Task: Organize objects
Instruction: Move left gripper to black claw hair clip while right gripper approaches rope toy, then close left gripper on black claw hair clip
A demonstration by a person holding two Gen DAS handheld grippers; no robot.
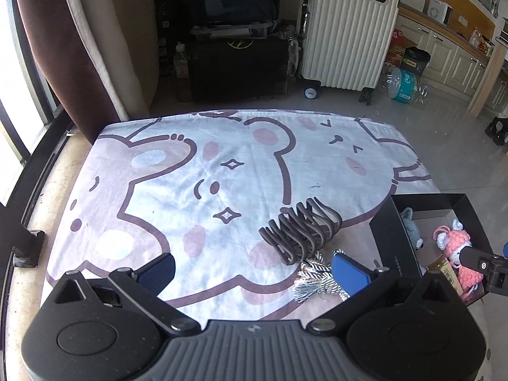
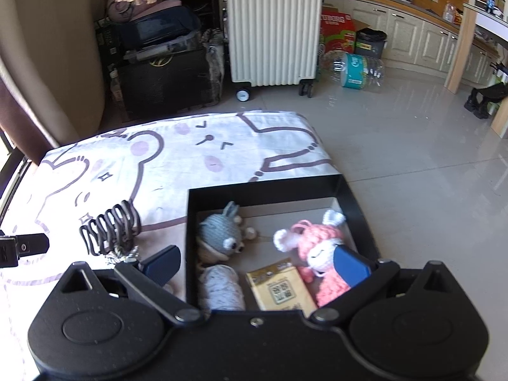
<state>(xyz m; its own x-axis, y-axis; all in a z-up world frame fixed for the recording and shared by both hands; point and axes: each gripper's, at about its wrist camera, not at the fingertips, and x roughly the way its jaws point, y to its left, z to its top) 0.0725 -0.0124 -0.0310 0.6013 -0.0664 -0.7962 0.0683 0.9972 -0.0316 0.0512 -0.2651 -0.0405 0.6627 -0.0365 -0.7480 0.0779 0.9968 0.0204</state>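
The left hand-held gripper (image 1: 254, 273) hangs over the table (image 1: 73, 190) with its jaws spread wide and nothing between them. A cartoon-bear blanket (image 1: 190, 174) covers the table. In the left wrist view, the brown hair claw (image 1: 300, 233) lies on the blanket at about 1 o'clock from that gripper, and a silver tassel (image 1: 312, 281) lies just under the claw's near end, beside the gripper's right blue pad (image 1: 349, 274).

The black box (image 2: 317, 189) sits at the table's right edge, at 3 o'clock from the claw. The right hand-held gripper (image 2: 257, 270) hovers above the box, also wide open and holding nothing. In the box lie a grey knitted toy (image 2: 220, 233) at the far left, a pink knitted doll (image 2: 317, 250) at the right, a pale yarn roll (image 2: 222, 289) near left, and a yellow packet (image 2: 281, 289) between roll and doll. The doll touches the packet's right edge.
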